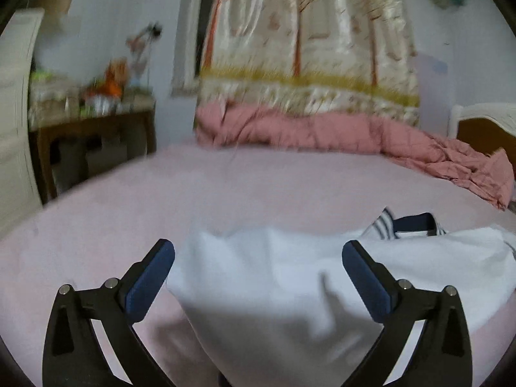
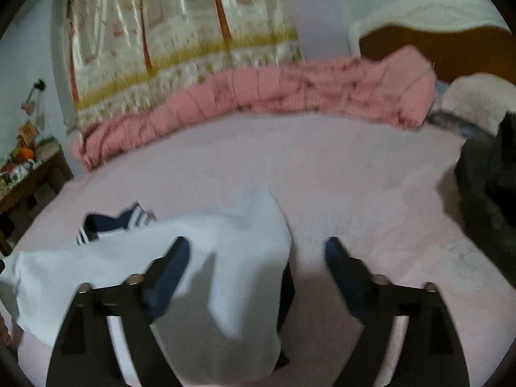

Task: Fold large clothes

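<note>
Motion blur smears the patterned curtain [image 1: 306, 42] and the clutter on the wooden side table [image 1: 96, 119]; the white garment [image 1: 274, 290] runs off the lower edge, and a dark heap [image 2: 487, 193] is cut by the right rim

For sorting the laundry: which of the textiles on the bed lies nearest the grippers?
The white garment, just in front of both open grippers; the pink quilt lies bunched along the far edge.

No readable text, labels, brands or numbers anywhere; both views too blurred to make out any lettering.
</note>
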Available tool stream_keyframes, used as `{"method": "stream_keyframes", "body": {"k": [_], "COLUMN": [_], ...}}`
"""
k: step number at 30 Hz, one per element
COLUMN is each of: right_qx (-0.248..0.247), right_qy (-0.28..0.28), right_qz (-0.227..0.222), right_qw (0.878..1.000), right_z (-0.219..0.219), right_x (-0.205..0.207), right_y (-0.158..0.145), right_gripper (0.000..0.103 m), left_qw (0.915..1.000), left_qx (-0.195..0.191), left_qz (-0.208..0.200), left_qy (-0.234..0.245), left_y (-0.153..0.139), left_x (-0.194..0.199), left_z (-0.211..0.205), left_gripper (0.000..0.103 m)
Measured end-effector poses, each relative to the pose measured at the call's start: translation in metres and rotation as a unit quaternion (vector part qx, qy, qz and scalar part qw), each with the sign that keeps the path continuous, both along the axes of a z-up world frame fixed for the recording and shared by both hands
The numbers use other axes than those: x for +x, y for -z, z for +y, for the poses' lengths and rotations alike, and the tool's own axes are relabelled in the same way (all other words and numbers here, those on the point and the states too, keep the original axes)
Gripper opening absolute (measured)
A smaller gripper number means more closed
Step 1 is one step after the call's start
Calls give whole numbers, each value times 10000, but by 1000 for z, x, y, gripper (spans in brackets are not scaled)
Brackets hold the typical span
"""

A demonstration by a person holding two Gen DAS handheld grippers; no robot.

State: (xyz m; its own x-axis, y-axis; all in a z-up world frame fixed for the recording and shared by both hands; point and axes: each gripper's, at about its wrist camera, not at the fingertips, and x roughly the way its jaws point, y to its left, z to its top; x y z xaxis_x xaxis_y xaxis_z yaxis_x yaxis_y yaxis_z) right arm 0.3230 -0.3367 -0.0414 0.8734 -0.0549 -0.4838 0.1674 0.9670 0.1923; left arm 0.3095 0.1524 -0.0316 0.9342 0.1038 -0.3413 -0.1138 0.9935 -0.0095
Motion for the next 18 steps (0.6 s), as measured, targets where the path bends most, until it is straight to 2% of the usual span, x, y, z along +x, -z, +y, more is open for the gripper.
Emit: {"method": "stream_keyframes", "body": {"k": [2, 3, 7, 11, 13, 15, 18], "right_qx": [5, 22, -259, -655, -723, -622, -29], "right_qy": [-158, -234, -479, -704, -729, -824, -1147], "right_qz": [-337, -430, -750, -860, -837, -836, -566], "right_qw": [9993, 9988, 9957, 9916, 9912, 9911, 9918], "right_z": [7, 10, 30, 52, 56, 58, 52], "right_x": [-11, -15, -26, -29, -31, -33, -40], "right_y": [-9, -11, -19, -22, -22, -23, -20], "right_gripper": [94, 103, 103, 103, 103, 103, 103], "left_qw": [9992, 9987, 9980, 9988, 9975, 9948, 9903], "left_qx": [200, 249, 479, 283, 100, 57, 85], "left_qz": [-204, -221, -245, -385, -682, -991, -1089], "left_qy": [283, 382, 330, 145, 144, 240, 861], "left_y": [-2, -2, -2, -7, -10, -16, -28], "left_x": [-5, -4, -1, -5, -17, -32, -56], "left_z": [-12, -16, -24, -21, -18, -22, -48], "left_gripper": [103, 103, 103, 103, 103, 103, 103]}}
